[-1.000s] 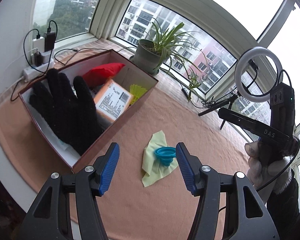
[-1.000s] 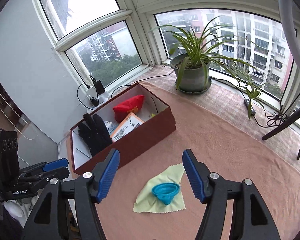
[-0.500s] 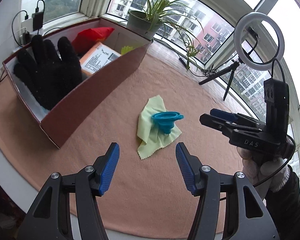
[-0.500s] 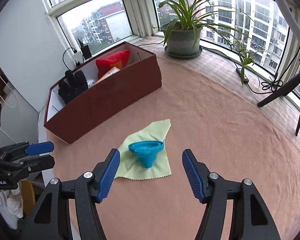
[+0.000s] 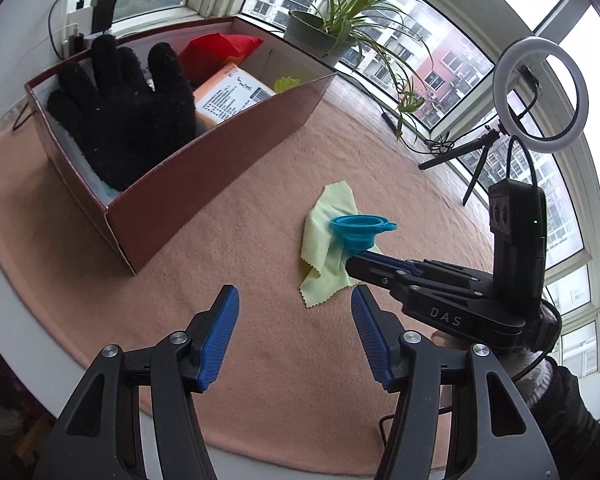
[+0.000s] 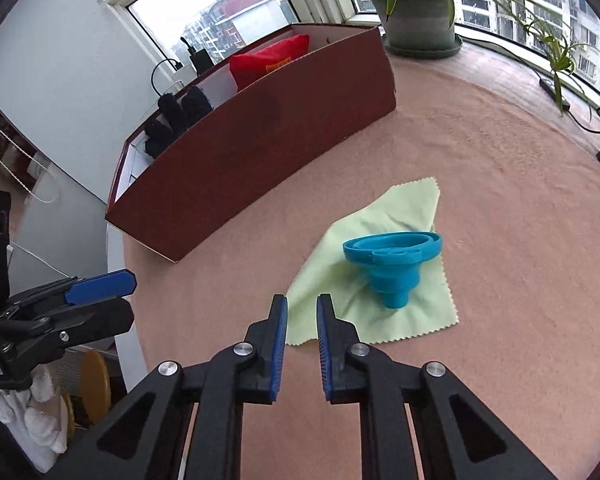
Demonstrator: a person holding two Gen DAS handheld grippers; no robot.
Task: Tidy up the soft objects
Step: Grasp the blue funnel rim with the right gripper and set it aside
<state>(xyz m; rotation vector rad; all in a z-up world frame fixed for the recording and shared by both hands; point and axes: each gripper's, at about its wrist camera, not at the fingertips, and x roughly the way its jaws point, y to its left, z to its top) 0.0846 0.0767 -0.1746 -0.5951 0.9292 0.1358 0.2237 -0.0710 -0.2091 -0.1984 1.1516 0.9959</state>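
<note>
We are part way through tidying the soft things. The brown box on the desk already holds a black glove, a red pouch and an orange packet. Something small and yellow-green peeks out at the far end, but we cannot tell what it is.

What is left, we think, is the light green cloth. It lies flat on the desk, near the box but not touching it. A blue funnel sits tipped on top of the cloth. The funnel most likely has to come off first, or the cloth has to be pulled out from under it.

Our left tool is open and empty, hanging over bare desk just in front of the cloth. Our right tool is pinched shut with only a thin gap showing, and nothing is between its blue pads. It sits low, right at the near edge of the cloth.

The left view looks down into the box, so we see the whole glove and the packet. The right view sees mostly the box's outer wall, with only the glove's fingertips and the pouch on show. But the right view shows the cloth's full shape and its zigzag edge much better.
</note>
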